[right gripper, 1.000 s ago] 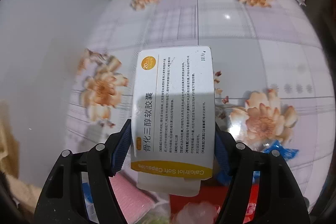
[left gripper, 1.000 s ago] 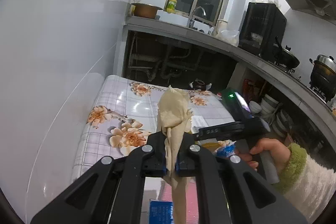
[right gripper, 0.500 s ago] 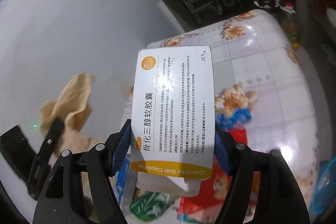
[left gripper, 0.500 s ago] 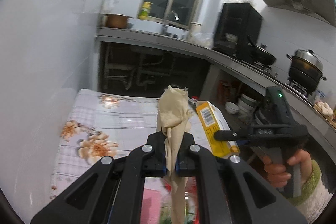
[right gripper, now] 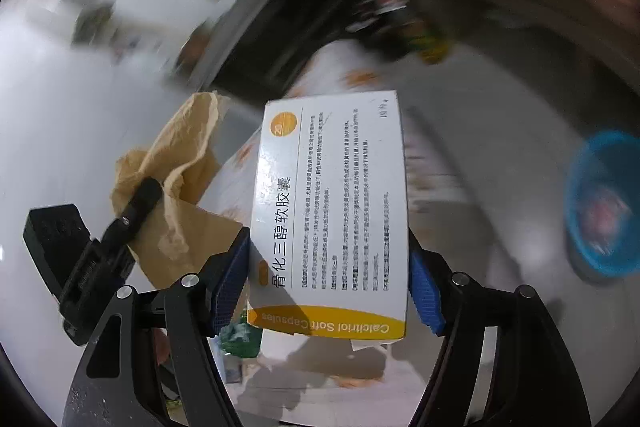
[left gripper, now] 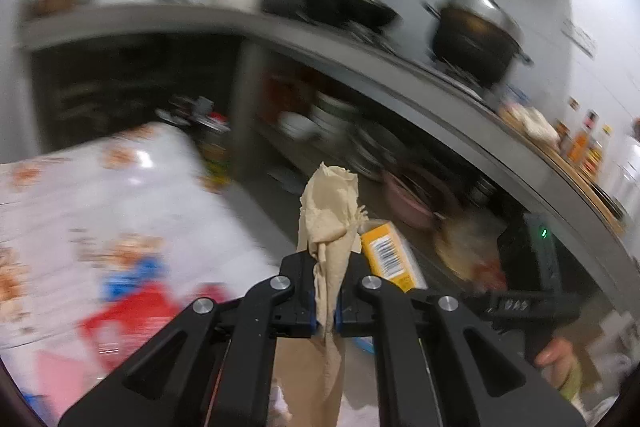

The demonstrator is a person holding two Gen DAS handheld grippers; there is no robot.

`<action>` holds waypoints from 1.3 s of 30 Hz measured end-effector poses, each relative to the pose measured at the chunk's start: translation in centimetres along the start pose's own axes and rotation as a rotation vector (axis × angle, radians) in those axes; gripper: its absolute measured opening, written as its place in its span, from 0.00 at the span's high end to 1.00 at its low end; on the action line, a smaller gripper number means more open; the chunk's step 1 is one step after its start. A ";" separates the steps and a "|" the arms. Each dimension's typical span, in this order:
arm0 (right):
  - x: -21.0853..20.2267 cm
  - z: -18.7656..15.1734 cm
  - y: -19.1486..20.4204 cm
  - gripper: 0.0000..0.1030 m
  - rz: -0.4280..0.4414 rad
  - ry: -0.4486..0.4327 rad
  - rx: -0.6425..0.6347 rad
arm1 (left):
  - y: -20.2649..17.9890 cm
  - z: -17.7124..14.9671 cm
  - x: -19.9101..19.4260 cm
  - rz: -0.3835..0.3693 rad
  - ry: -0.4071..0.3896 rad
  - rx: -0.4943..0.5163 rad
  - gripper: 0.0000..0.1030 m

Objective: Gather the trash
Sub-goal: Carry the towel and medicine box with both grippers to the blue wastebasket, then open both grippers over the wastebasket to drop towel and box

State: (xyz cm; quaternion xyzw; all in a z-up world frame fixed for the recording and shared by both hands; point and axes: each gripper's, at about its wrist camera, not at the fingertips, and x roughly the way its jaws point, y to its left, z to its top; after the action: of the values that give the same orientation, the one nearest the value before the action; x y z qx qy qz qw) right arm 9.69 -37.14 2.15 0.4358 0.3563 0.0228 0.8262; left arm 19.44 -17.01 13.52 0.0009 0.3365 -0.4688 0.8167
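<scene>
Both views had swung off the flowered worktop (left gripper: 100,195) since one second earlier, so that the kitchen counter (left gripper: 400,67) with its dark pot (left gripper: 476,39) filled the left wrist view and a blue bin (right gripper: 604,203) on the grey floor (right gripper: 500,131) appeared at the right edge of the right wrist view. Left tool (left gripper: 325,291) was closed on a crumpled tan paper napkin (left gripper: 330,211), which stood up above its fingers and hung down below them. Right tool (right gripper: 328,291) was clamped on a white-and-yellow medicine box (right gripper: 332,211), its blue pads (right gripper: 426,295) pressing the box's two long sides. Relative to the box, the napkin was just beside it to the left, the bin well apart to the right, and the worktop behind and below. Background detail was motion-blurred. Red and blue wrappers (left gripper: 132,291) lay on the worktop.
</scene>
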 end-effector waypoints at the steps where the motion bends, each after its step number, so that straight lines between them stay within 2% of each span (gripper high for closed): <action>1: -1.5 -0.4 -2.1 0.34 -0.018 -0.033 0.054 | -1.4 0.2 1.9 -0.032 0.038 0.003 0.95; 3: -3.6 -1.1 -5.5 0.33 -0.029 -0.078 0.144 | -4.2 0.2 6.5 -0.110 0.157 0.001 0.95; 6: -5.9 -2.4 -11.3 0.33 -0.039 -0.133 0.302 | -8.3 -1.0 14.4 -0.190 0.385 -0.040 0.94; 11: -6.5 -4.9 -19.3 0.33 -0.052 -0.132 0.524 | -13.2 -4.9 23.8 -0.167 0.561 -0.013 0.94; 15: -6.1 -4.8 -24.0 0.33 -0.079 -0.142 0.627 | -15.0 -7.7 29.6 -0.149 0.655 -0.014 0.94; 19: -5.6 -4.0 -28.3 0.33 -0.098 -0.164 0.715 | -16.2 -9.1 33.9 -0.126 0.697 -0.009 0.94; 22: -5.5 -2.6 -30.3 0.31 -0.102 -0.209 0.751 | -17.5 -8.4 36.1 -0.128 0.680 -0.020 0.93; 23: -5.3 -2.0 -31.3 0.22 -0.081 -0.223 0.750 | -17.8 -8.1 36.7 -0.130 0.665 -0.023 0.89; 24: -5.0 -1.8 -31.9 0.16 -0.063 -0.231 0.764 | -18.1 -7.9 37.4 -0.123 0.657 -0.025 0.71; 25: -4.7 -1.6 -32.8 0.16 -0.059 -0.240 0.787 | -18.2 -7.8 37.9 -0.090 0.653 -0.029 0.47; 26: -4.4 -1.5 -33.9 0.16 -0.079 -0.246 0.806 | -18.2 -7.8 38.1 -0.068 0.649 -0.032 0.41; 28: -4.3 -1.9 -35.5 0.16 -0.135 -0.238 0.836 | -18.1 -7.8 38.3 -0.042 0.642 -0.039 0.38; 31: -4.3 -3.4 -36.3 0.16 -0.149 -0.235 0.880 | -17.7 -8.0 37.6 -0.060 0.648 -0.041 0.35; 36: -5.1 -5.4 -35.6 0.16 -0.203 -0.255 0.856 | -16.9 -8.2 35.2 -0.070 0.640 -0.025 0.35; 39: -6.0 -6.8 -35.0 0.16 -0.214 -0.273 0.858 | -16.6 -7.8 33.1 -0.106 0.615 -0.028 0.34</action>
State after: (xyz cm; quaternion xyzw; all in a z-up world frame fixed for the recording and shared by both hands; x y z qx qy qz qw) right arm -8.44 -56.12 -22.72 0.6980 0.2647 -0.2697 0.6083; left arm 13.46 -49.17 -5.51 0.1140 0.5739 -0.4837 0.6509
